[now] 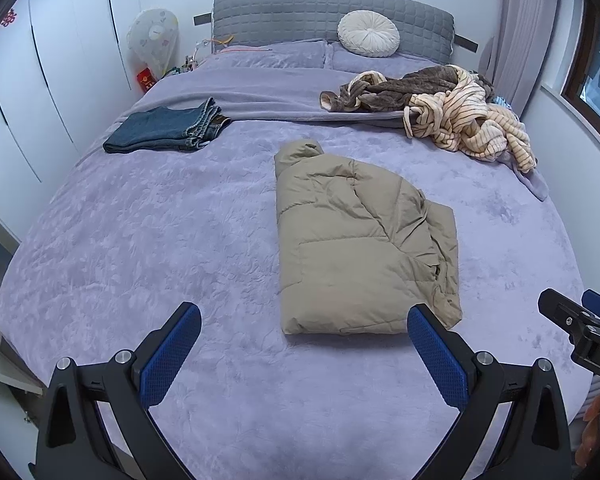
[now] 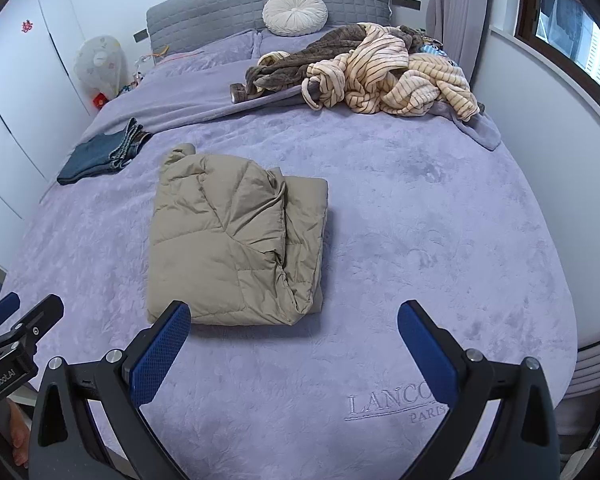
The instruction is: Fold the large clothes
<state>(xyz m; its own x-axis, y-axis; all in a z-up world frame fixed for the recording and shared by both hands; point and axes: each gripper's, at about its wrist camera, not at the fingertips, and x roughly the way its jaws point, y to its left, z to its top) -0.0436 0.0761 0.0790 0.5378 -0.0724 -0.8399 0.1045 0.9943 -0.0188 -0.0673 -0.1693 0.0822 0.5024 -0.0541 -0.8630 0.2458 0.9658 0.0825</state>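
Note:
A tan padded jacket lies folded into a thick rectangle in the middle of the lilac bedspread. My left gripper hangs open above the bed just short of the jacket's near edge, nothing between its blue pads. My right gripper is also wide open and empty, over the jacket's near right corner. Each gripper shows at the edge of the other's view: the right gripper, the left gripper.
Folded blue jeans lie at the left of the bed. A heap of unfolded striped and brown garments sits at the back right. A round white cushion leans on the grey headboard. White wardrobes stand to the left.

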